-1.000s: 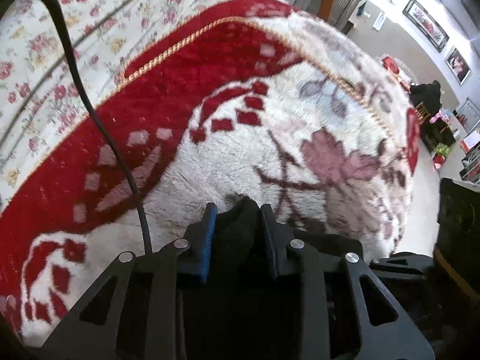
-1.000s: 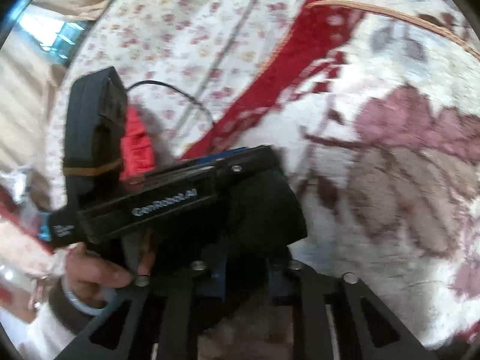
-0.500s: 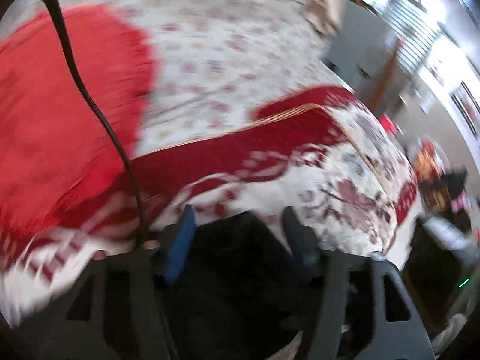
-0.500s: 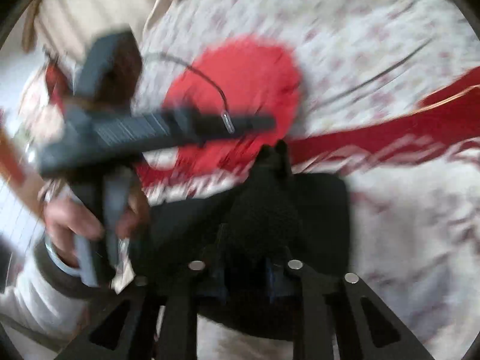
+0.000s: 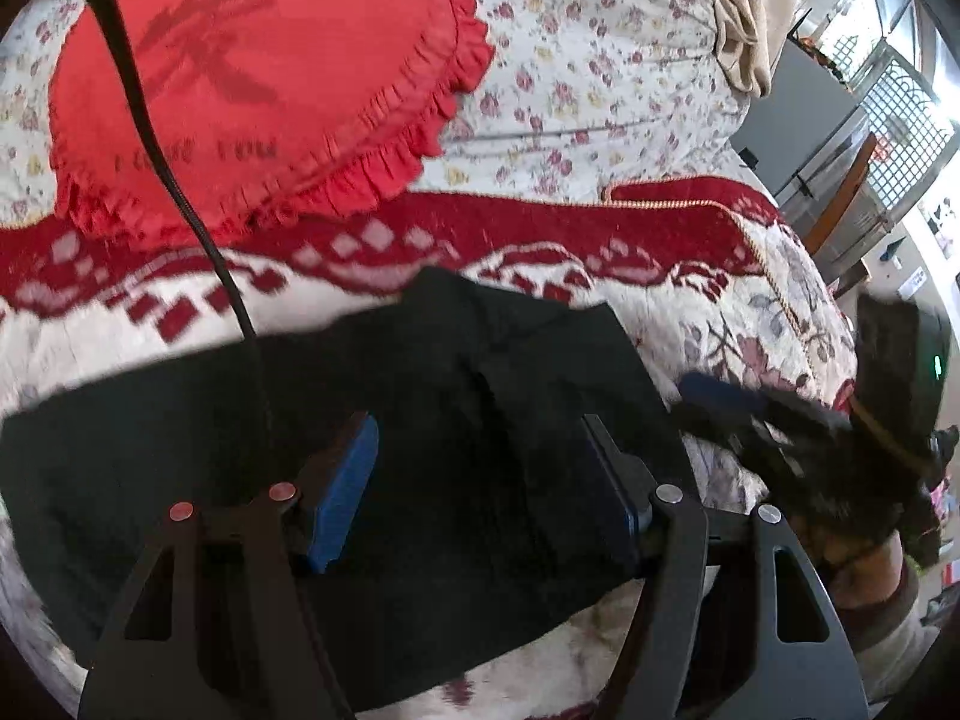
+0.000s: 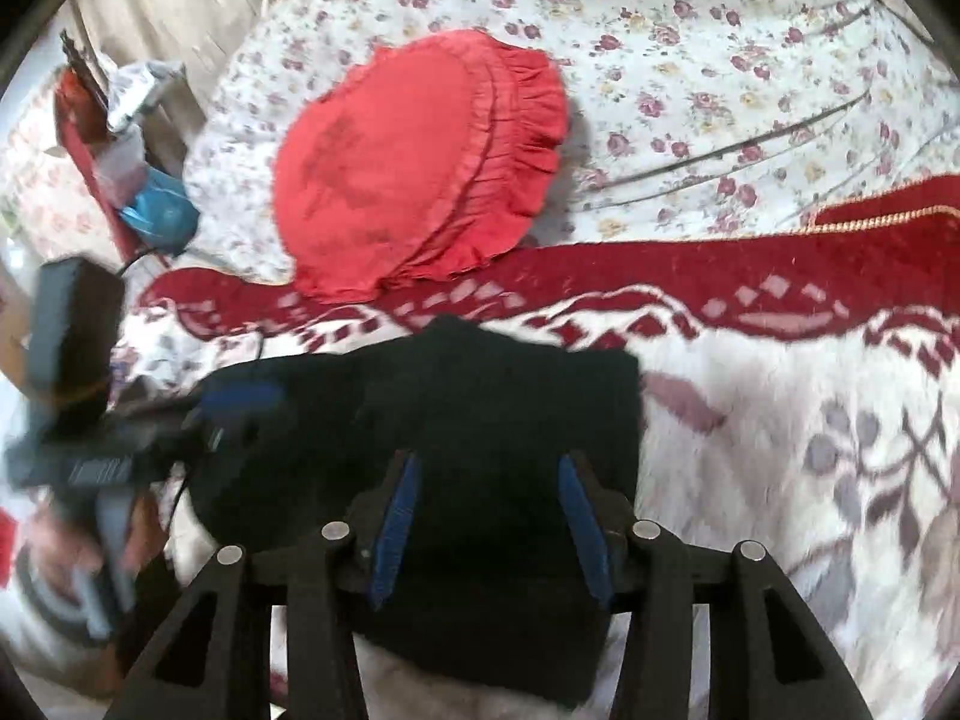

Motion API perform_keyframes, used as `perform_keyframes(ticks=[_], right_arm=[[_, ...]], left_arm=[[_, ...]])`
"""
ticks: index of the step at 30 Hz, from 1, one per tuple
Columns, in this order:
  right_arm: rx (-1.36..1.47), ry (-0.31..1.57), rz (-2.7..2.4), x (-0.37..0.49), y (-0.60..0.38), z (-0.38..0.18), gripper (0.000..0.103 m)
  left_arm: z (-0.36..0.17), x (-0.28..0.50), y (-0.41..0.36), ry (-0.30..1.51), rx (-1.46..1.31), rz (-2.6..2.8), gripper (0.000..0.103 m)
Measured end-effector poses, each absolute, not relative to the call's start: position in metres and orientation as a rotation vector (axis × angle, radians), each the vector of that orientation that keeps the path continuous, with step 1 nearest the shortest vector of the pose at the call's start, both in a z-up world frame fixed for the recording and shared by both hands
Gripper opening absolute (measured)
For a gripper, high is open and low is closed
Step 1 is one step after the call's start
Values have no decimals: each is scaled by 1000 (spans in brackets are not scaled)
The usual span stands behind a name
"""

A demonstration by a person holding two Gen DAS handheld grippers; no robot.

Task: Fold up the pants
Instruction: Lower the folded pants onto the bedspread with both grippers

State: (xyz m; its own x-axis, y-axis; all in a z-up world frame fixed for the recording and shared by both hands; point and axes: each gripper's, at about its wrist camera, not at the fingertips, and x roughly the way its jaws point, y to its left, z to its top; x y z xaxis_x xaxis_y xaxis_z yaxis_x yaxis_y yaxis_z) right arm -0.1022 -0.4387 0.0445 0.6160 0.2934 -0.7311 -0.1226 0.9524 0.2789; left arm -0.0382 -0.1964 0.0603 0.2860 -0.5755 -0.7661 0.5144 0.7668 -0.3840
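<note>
Black pants folded into a compact bundle, lying on the plush red-and-white blanket. Left gripper spread open above the bundle; right gripper likewise open, gripping nothing. Red ruffled cushion at 12 o'clock, on the floral bedspread.

bed | on it: red-white blanket, black pants, red cushion
</note>
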Motion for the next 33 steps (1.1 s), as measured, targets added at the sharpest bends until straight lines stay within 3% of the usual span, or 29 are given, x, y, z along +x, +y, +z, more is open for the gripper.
perform_keyframes(ticks=[6, 10, 16, 23, 33], right_arm=[[17, 926, 150, -59, -421, 13, 33], [34, 944, 147, -43, -425, -3, 33], [39, 936, 192, -89, -430, 24, 33], [-18, 1003, 192, -161, -417, 2, 33], [9, 978, 219, -141, -405, 25, 33]], left_arm=[[37, -46, -212, 1055, -10, -607, 67], [20, -44, -212, 1069, -6, -587, 68], [20, -46, -209, 1059, -16, -592, 68], [22, -51, -208, 1050, -21, -579, 68], [25, -54, -206, 1063, -49, -538, 68]])
